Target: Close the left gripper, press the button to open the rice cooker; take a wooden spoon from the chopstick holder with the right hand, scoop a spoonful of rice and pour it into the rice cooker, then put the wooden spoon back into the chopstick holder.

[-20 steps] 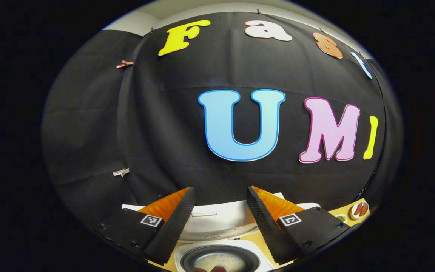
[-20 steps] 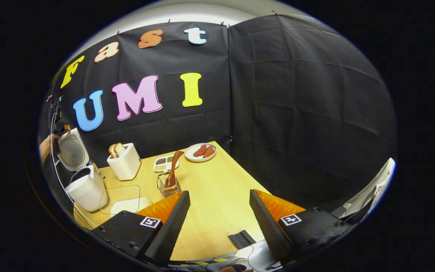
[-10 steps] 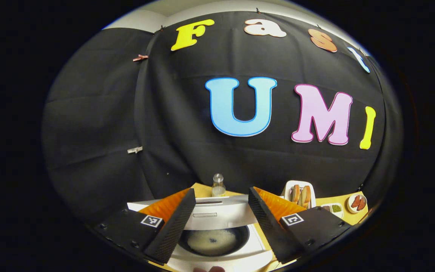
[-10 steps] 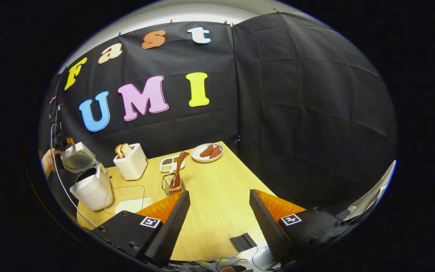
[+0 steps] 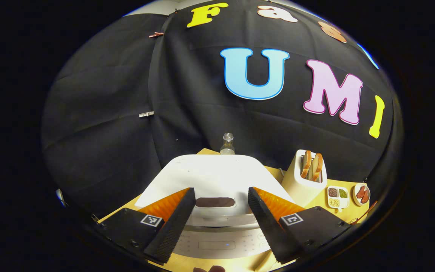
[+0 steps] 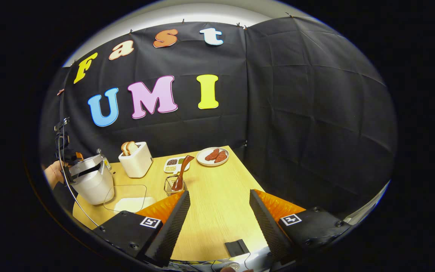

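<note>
The white rice cooker point(image 5: 217, 177) sits right under my left gripper point(image 5: 221, 194), its lid lowered almost onto the body. The left gripper is open, one finger on each side of the lid's dark front latch point(image 5: 215, 202). In the right gripper view the cooker point(image 6: 91, 183) stands at the table's left with a thin dark gap under its lid, a hand point(image 6: 53, 173) beside it. The wooden spoon point(image 6: 182, 174) stands in the wire chopstick holder point(image 6: 171, 186). A clear container of rice point(image 6: 128, 202) lies in front. My right gripper point(image 6: 219, 196) hangs open above the table, holding nothing.
A toaster point(image 6: 137, 161) with bread, a sectioned dish point(image 6: 176, 164) of beans and a plate point(image 6: 213, 156) of sausages line the back of the wooden table. A small glass bottle point(image 5: 227, 143) stands behind the cooker. A flat black object point(image 6: 235, 247) lies near the front edge.
The cooker's lid has swung down from upright to almost shut, hiding the pot. My left gripper has come down with it. The right gripper has barely shifted.
</note>
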Demonstrator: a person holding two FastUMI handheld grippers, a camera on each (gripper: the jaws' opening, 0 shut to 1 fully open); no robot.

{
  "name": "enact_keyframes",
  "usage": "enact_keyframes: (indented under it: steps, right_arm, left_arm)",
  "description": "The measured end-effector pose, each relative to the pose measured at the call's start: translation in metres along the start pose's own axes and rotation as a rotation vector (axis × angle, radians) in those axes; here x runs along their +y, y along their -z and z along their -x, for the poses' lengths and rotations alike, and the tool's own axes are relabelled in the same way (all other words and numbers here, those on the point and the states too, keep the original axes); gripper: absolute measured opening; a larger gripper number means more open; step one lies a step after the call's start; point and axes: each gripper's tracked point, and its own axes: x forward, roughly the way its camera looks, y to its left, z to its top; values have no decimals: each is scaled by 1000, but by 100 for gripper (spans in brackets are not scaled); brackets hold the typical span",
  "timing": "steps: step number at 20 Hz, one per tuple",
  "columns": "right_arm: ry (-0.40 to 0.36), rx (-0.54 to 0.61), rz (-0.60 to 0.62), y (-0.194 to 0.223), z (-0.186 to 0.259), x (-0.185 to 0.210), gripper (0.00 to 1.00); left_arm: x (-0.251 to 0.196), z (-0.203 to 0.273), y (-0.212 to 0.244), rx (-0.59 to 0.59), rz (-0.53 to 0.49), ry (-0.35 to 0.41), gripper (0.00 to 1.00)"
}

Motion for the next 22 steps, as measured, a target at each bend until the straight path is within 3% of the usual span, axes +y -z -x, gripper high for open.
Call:
enact_keyframes:
  steps: [9, 22]
  right_arm:
    - [-5, 21, -31, 9, 0, -2, 99]
    - [-32, 20, -29, 12, -3, 10, 99]
  left_arm:
    - [4, -12, 47, 82, -12, -25, 100]
    - [5, -10, 48, 1, -32, -20, 100]
